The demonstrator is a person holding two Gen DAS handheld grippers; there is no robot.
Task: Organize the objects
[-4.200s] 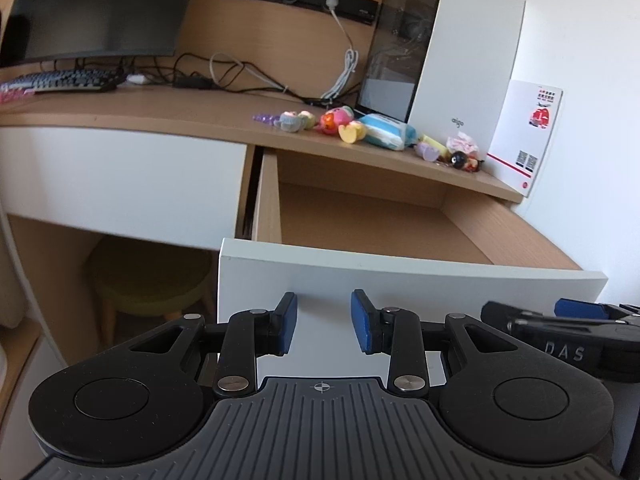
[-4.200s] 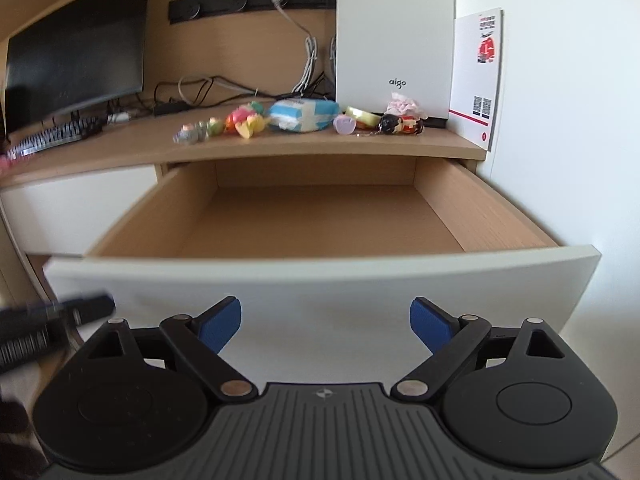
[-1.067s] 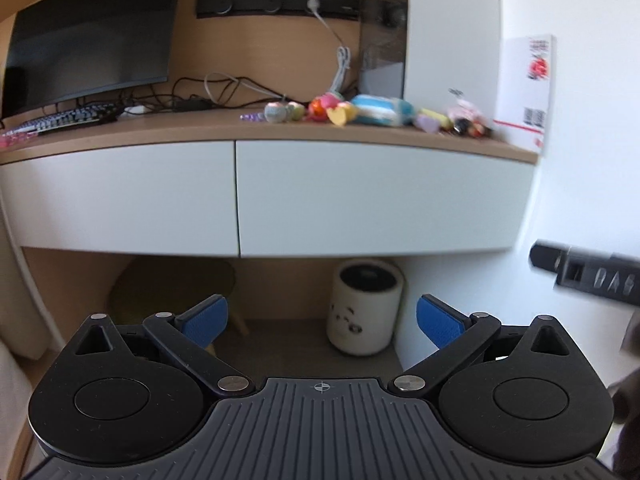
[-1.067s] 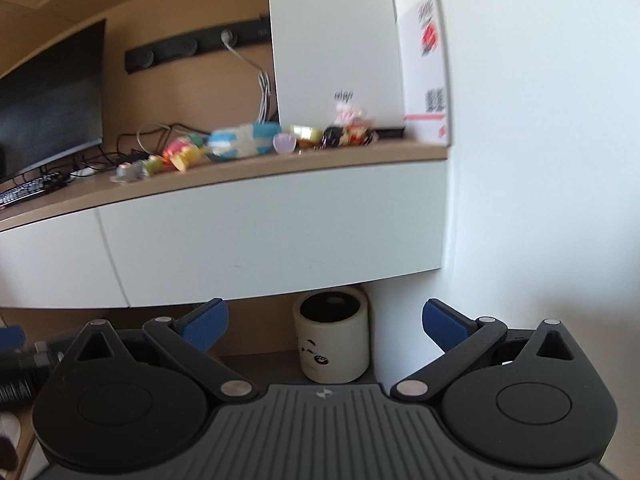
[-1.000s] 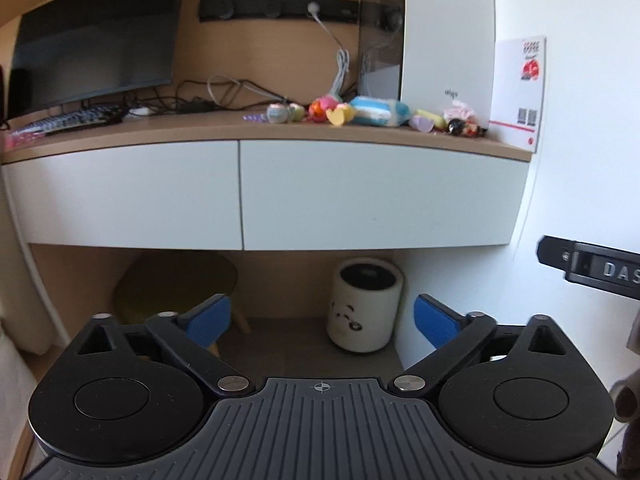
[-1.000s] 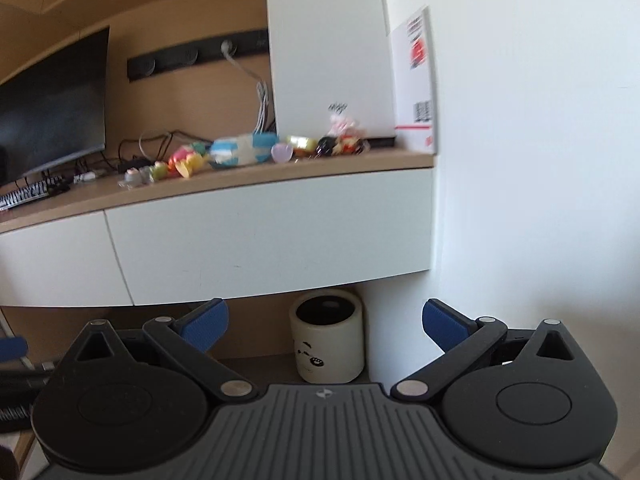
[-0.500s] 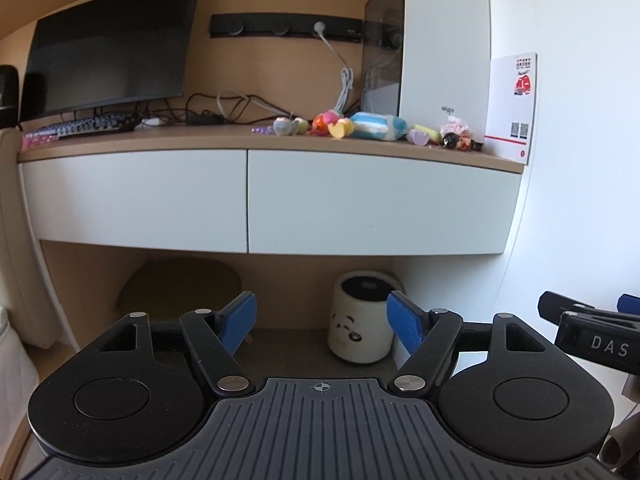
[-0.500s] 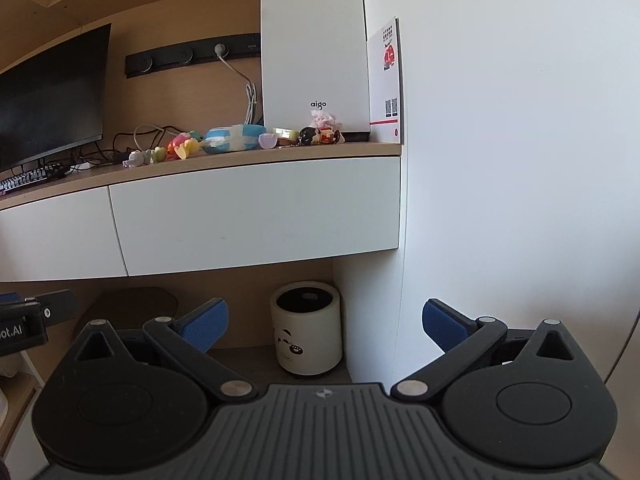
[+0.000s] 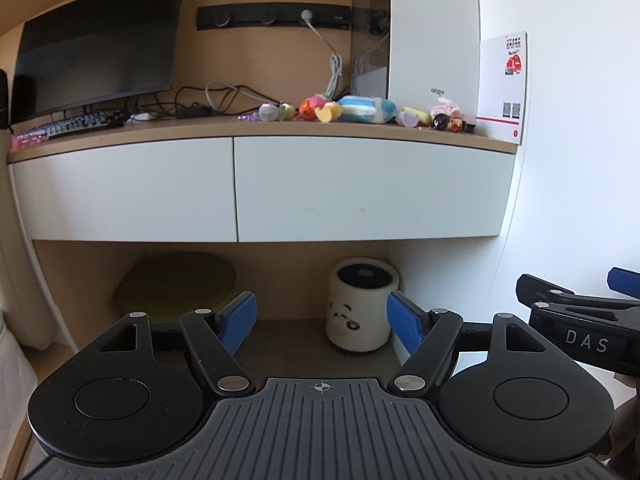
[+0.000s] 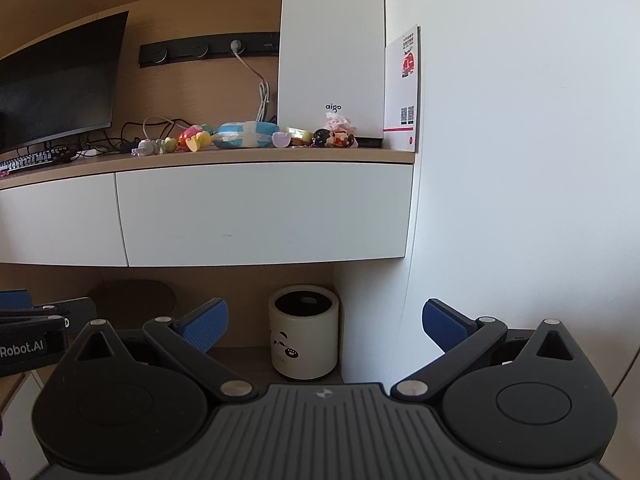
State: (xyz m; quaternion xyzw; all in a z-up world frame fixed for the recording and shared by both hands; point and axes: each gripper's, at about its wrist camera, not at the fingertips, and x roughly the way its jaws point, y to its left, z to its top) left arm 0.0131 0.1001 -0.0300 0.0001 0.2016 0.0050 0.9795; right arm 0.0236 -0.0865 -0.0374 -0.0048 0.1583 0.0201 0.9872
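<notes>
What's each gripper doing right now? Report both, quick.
Left gripper: open, holding nothing.
Right gripper: open wide, holding nothing.

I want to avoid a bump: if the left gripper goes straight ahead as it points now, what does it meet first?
Probably the white panda bin under the desk: it sits just beyond the open left gripper. Depth is unclear.

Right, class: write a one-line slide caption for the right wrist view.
Open right hand-held gripper faces a closed white drawer below toys on the desk.
</notes>
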